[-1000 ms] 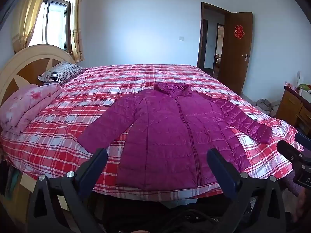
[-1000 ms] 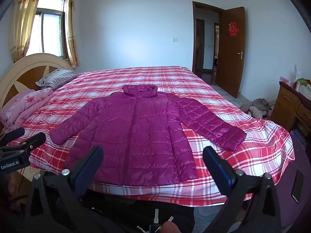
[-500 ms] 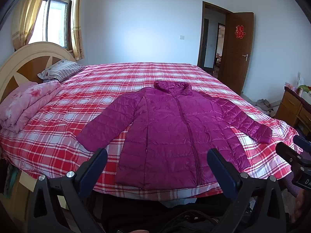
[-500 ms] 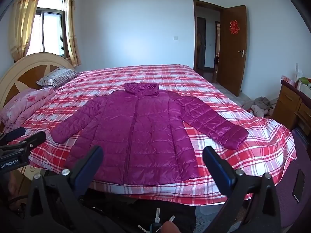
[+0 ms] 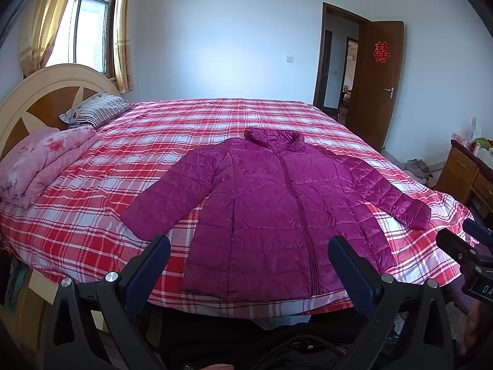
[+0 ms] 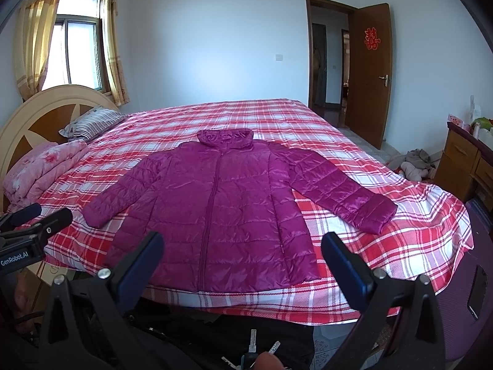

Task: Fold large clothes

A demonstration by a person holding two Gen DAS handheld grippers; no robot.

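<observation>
The purple jacket (image 5: 277, 209) lay flat on the plaid bed (image 5: 92, 215), its zipper line running straight away from you. Your left gripper (image 5: 248, 256) and right gripper (image 6: 242, 254) were spread wide, empty, short of its hem, one sleeve nearer each.

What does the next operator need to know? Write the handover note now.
Left gripper: jaws wide open, empty, held short of the bed's near edge.
Right gripper: the same, open and empty.
Purple puffer jacket: lies flat and zipped on the plaid bed, collar away from you, hem at the near edge, both sleeves spread out to the sides.
Done: jacket laid out only.
Left: every fold; probably sleeves in first, then the body.
</observation>
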